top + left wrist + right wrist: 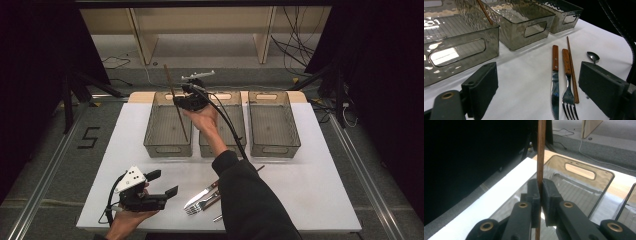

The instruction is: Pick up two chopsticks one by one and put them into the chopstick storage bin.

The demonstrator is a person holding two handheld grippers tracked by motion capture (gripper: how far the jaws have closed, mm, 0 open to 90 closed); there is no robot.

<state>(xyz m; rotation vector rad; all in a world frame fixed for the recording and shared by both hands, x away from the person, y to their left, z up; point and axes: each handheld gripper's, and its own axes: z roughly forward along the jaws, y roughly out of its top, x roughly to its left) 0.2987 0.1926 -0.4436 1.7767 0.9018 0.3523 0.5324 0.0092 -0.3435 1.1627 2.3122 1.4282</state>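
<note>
Brown wooden chopstick (176, 100) pinched in my right gripper (184, 99) above leftmost smoky plastic bin (150, 131); placing step, next lower and release. Left gripper (165, 184) idle, jaws apart.

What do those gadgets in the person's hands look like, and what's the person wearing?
Each gripper is black with two blocky jaws on brass-riveted arms. The left gripper carries a white three-cornered plate with dark dots; the right gripper has a grey one on top and trails a thick black cable. The right arm wears a dark sleeve.
</note>
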